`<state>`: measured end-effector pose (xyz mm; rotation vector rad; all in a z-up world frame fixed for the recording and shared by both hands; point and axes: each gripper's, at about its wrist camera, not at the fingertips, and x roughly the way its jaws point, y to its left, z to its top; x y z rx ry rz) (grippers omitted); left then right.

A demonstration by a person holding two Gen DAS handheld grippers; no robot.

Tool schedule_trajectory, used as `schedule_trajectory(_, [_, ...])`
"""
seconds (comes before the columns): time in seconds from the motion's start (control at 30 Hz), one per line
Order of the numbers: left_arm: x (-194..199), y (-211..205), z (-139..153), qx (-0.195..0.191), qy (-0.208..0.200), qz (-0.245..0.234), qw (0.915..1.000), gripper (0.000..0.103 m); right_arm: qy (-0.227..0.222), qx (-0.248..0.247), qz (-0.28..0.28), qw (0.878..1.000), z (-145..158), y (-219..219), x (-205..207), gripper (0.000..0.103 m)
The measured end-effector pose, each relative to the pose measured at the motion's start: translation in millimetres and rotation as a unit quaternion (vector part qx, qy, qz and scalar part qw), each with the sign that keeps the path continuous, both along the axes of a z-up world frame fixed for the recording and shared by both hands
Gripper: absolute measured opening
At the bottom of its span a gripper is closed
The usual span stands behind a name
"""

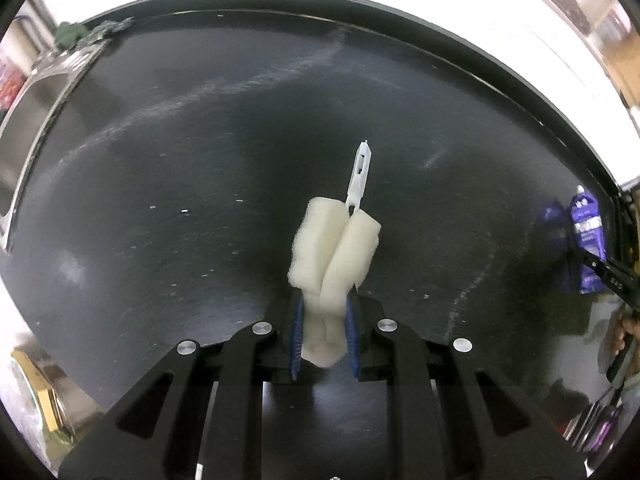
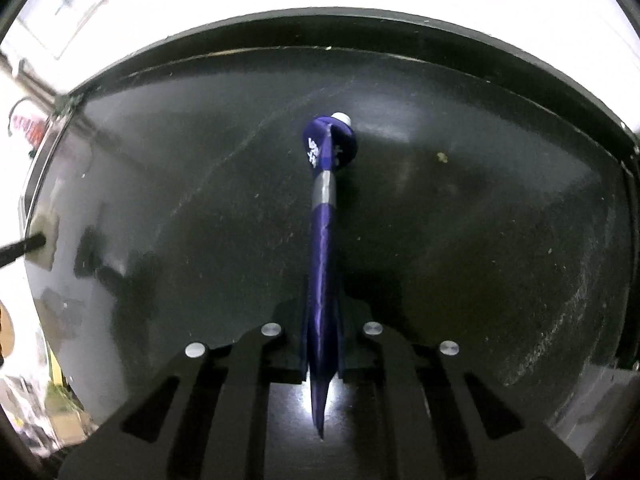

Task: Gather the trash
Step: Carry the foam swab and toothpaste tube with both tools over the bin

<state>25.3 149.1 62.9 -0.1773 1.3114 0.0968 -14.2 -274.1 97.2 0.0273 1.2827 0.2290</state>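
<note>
My left gripper (image 1: 323, 304) is shut on a white foam sponge head (image 1: 334, 248) with a white plastic stem (image 1: 360, 178), held above the black countertop (image 1: 180, 200). My right gripper (image 2: 322, 312) is shut on a flattened purple tube (image 2: 325, 216) with a white cap (image 2: 342, 118), seen edge-on above the same countertop (image 2: 480, 240). The purple tube also shows at the far right of the left wrist view (image 1: 586, 240), held by the other gripper's black fingers (image 1: 608, 276).
A steel sink (image 1: 36, 108) lies at the left edge, with a dark green scrubber (image 1: 92, 32) at its far corner. The countertop has a raised black rim (image 2: 440, 26) at the back. A small crumb (image 2: 441, 156) lies on the counter. Clutter blurs at the lower corners.
</note>
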Motion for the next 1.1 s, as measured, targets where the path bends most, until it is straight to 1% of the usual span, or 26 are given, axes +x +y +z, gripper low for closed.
schedule_trajectory(0.07, [-1.2,7.2,2.3,0.012,-0.005,0.007,0.9999,0.017,-0.003,0.0,-0.018,1.0,6.5,-2.1,8.2,0.01])
schedule_trajectory(0.13, [-3.8,9.7,2.8,0.015,-0.006,0.01,0.9998,0.017,-0.003,0.005,-0.03,1.0,13.1,0.5,7.5,0.01])
schedule_trajectory(0.2, [-6.4,14.9,5.2,0.014,-0.007,0.015,0.9998,0.017,-0.008,0.007,-0.025,1.0,19.3,11.3,12.4,0.01])
schedule_trajectory(0.27, [-11.1,20.1,6.3,0.011,-0.01,0.024,0.9996,0.017,-0.017,-0.003,-0.006,1.0,26.3,28.9,18.1,0.01])
schedule_trajectory(0.37, [-19.0,30.4,8.6,0.007,-0.017,0.037,0.9992,0.017,-0.033,-0.02,0.041,0.998,40.4,73.6,26.9,0.01])
schedule_trajectory(0.43, [-25.2,40.9,10.3,0.007,-0.022,0.051,0.9984,0.017,-0.041,-0.02,0.068,0.997,48.6,110.2,32.9,0.01])
schedule_trajectory(0.57, [-52.4,77.6,14.5,0.011,-0.031,0.101,0.9943,0.017,-0.043,-0.017,0.114,0.992,53.7,181.2,40.7,0.01])
schedule_trajectory(0.63, [-74.7,104.1,17.5,0.009,-0.036,0.137,0.9898,0.018,-0.041,-0.013,0.151,0.988,54.2,228.8,40.7,0.01])
schedule_trajectory(0.73, [-112.8,143.3,19.6,0.011,-0.039,0.194,0.9802,0.018,-0.035,-0.001,0.205,0.978,53.7,296.0,31.6,0.01])
schedule_trajectory(0.8, [-144.3,169.6,20.0,0.013,-0.04,0.235,0.971,0.018,-0.033,0.0,0.25,0.968,53.0,349.9,17.1,0.01])
schedule_trajectory(0.87, [-171.5,189.3,20.0,0.016,-0.039,0.267,0.9627,0.018,-0.034,-0.001,0.29,0.956,51.5,390.8,0.7,0.01])
schedule_trajectory(0.9, [-185.9,198.4,20.1,0.018,-0.039,0.283,0.9581,0.018,-0.034,-0.002,0.319,0.947,51.2,421.4,-11.9,0.01])
schedule_trajectory(0.93, [-204.4,209.5,20.1,0.021,-0.039,0.304,0.9517,0.018,-0.033,-0.001,0.339,0.94,50.3,442.4,-22.5,0.01])
schedule_trajectory(1.0, [-235.9,227.9,19.5,0.023,-0.038,0.34,0.9395,0.018,-0.032,-0.001,0.389,0.921,48.0,493.8,-54.5,0.01])
schedule_trajectory(1.03, [-258.2,239.3,18.3,0.023,-0.036,0.364,0.9303,0.018,-0.032,-0.001,0.406,0.913,46.5,510.6,-64.6,0.01])
schedule_trajectory(1.07, [-272.1,247.2,17.2,0.023,-0.035,0.379,0.9243,0.018,-0.032,-0.001,0.433,0.901,45.7,535.1,-82.4,0.01])
schedule_trajectory(1.1, [-289.4,254.7,16.0,0.024,-0.034,0.397,0.9168,0.018,-0.032,0.0,0.448,0.894,45.1,548.5,-94.9,0.01])
